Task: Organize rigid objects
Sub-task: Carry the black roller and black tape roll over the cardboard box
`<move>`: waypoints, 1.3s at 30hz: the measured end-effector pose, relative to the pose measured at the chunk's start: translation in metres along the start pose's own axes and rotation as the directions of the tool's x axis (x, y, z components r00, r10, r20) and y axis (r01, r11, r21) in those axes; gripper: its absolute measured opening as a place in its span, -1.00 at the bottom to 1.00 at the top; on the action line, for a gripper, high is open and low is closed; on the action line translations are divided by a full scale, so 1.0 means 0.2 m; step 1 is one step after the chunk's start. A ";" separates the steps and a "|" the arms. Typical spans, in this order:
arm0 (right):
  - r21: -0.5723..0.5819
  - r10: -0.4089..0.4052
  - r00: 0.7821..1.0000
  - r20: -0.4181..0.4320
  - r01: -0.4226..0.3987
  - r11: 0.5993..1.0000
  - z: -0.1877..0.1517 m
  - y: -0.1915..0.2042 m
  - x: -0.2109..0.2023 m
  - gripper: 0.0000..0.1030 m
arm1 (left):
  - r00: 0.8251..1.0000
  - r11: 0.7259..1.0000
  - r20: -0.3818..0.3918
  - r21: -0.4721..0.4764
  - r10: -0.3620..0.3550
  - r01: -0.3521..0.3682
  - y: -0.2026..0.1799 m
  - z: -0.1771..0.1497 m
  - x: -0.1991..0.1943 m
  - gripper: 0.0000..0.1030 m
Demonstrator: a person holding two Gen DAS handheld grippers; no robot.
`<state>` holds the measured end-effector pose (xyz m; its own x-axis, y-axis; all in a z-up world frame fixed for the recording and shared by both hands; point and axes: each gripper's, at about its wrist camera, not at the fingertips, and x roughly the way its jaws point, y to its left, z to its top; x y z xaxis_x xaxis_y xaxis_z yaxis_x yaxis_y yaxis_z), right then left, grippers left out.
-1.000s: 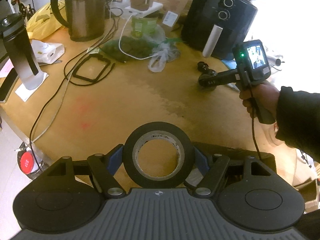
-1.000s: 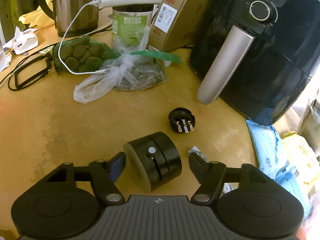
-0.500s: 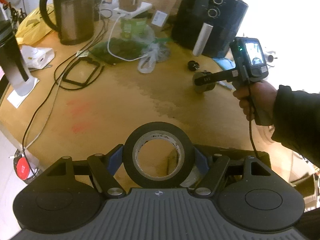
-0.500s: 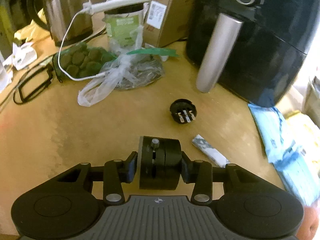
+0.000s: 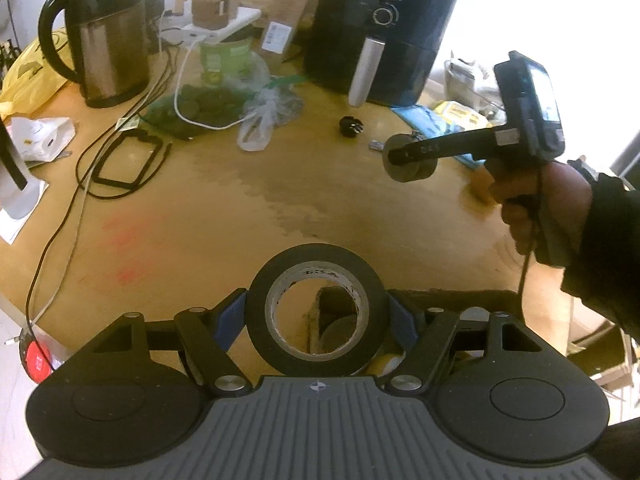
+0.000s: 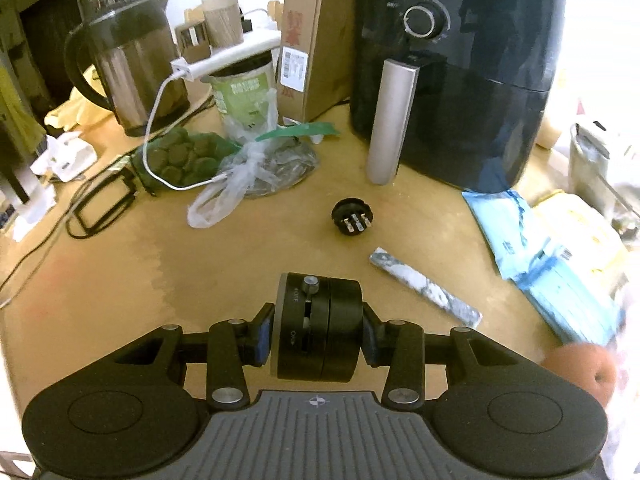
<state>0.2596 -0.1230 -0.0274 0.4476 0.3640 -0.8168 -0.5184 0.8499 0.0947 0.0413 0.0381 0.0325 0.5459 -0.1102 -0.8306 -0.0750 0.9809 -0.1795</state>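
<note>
The right gripper (image 6: 319,338), open around the black cylinder (image 6: 319,330) a second ago, now clamps it and holds it off the worktop (image 6: 200,264), farther from the air fryer (image 6: 460,80).

1. Grippers: two, the left gripper (image 5: 316,312) and the right gripper (image 6: 318,338).
2. Rolls of black tape (image 5: 316,308): one.
3. Black cylindrical devices with an on/off slider (image 6: 320,328): one.
4. Small black round plugs with metal pins (image 6: 352,216): one.
5. Black air fryers (image 6: 460,80): one, with two dials.
6. Steel electric kettles (image 5: 108,36): one.
7. Green-labelled canisters (image 6: 244,96): one.
8. Cardboard boxes (image 6: 312,36): one standing upright.
9. White power strips (image 6: 228,58): one.
10. Hands (image 5: 544,196): one in view.
</note>
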 end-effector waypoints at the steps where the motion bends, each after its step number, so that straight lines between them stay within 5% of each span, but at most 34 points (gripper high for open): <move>1: 0.003 0.005 1.000 0.002 -0.005 1.000 -0.01 0.00 -0.03 -0.12 | 1.000 1.000 -0.001 0.005 -0.004 0.004 -0.01 0.00 0.00 0.41; 39: 0.237 0.015 1.000 0.017 -0.018 0.971 -0.62 0.06 -0.69 -0.12 | 0.986 0.974 -0.146 0.196 -0.084 0.112 -0.20 -0.11 0.12 0.41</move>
<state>0.1012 -0.2095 0.0154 0.4522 0.3830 -0.8055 -0.3394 0.9091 0.2417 0.0395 -0.0073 0.0082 0.4224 -0.2147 -0.8806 0.1519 0.9746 -0.1647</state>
